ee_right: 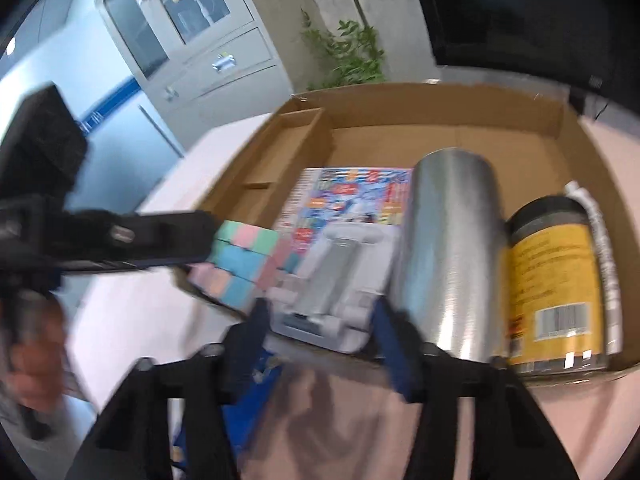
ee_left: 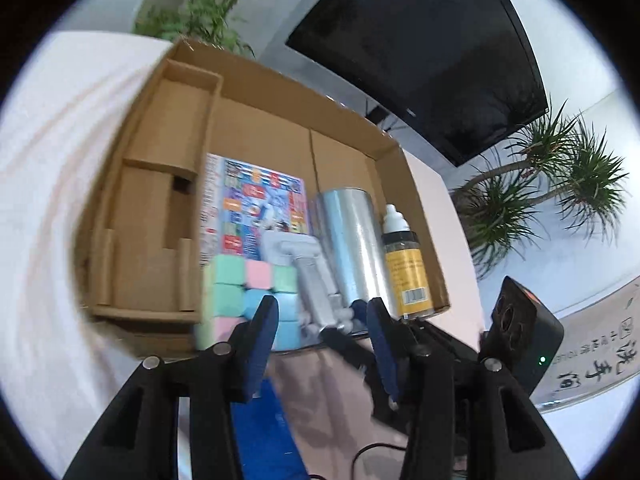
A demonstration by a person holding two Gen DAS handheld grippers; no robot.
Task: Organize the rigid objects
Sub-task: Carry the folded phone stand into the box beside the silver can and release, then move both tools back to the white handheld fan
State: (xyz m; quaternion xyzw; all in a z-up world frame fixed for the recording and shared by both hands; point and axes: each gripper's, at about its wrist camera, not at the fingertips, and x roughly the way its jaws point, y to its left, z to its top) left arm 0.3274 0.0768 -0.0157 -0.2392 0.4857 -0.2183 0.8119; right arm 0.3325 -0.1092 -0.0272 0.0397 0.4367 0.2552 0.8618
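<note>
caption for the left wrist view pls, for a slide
Open left gripper facing a cardboard box holding pastel cube, silver cylinder and yellow-labelled bottle.

Inside the cardboard box (ee_left: 256, 128): pastel cube (ee_left: 250, 300), grey stand (ee_left: 310, 276), silver cylinder (ee_left: 354, 240) and yellow-labelled bottle (ee_left: 404, 264) lie side by side atop a colourful booklet (ee_left: 250, 200).

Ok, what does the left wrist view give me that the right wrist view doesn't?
Only the left wrist view shows the spiky palm plant, the signboard with Chinese characters, and the right gripper's black camera body.

Only the right wrist view shows the grey cabinet and the left gripper reaching in sideways by the cube.

Both share the cardboard box holding the pastel cube, colourful booklet, white stand, silver cylinder and yellow-labelled bottle. Each view's own fingers are spread, holding nothing.
</note>
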